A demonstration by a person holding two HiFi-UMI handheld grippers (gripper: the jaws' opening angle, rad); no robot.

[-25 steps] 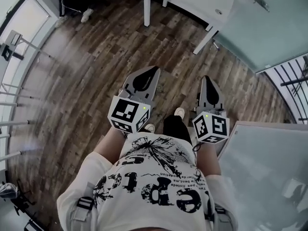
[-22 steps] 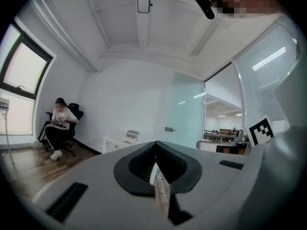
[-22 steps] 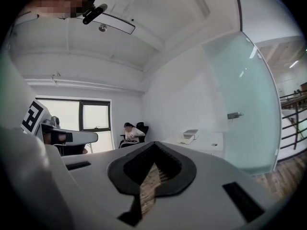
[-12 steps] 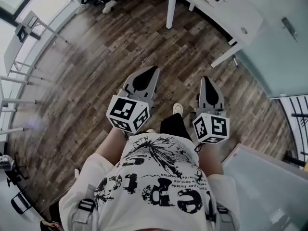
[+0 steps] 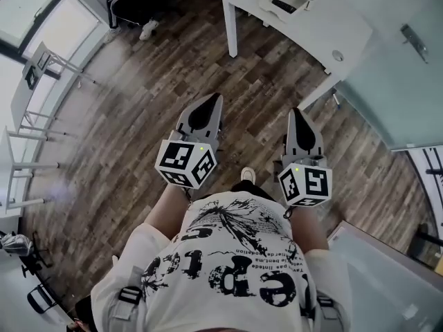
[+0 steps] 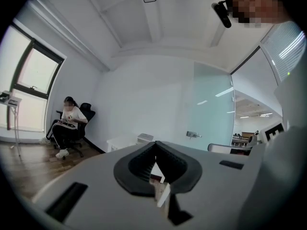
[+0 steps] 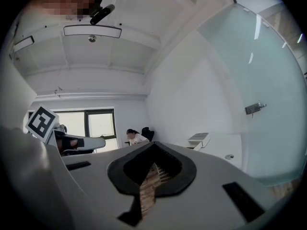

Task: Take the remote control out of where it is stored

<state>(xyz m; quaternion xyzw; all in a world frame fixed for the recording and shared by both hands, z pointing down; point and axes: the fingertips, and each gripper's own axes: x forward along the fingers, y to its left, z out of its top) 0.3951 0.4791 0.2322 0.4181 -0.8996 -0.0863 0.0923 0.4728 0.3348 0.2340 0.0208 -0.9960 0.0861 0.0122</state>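
You wear a white short-sleeved shirt (image 5: 228, 268) printed in black with a butterfly and letters, buckled straps (image 5: 128, 296) at the shoulders, and a white shoe (image 5: 247, 176). Your left gripper (image 5: 208, 101) and right gripper (image 5: 296, 114) are grey, each bearing a black-and-white marker cube (image 5: 185, 163).

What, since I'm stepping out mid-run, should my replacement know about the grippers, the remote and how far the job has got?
Left gripper: jaws together, nothing held.
Right gripper: jaws together, nothing held.
Both are held out level over the wooden floor, short of the white desk ahead.
Remote control: not identifiable in any view. A small dark item lies on the desk, too small to tell what it is.
Done: nothing that shows.
Left: find where the remote is stored, open it if needed, and take the remote out.
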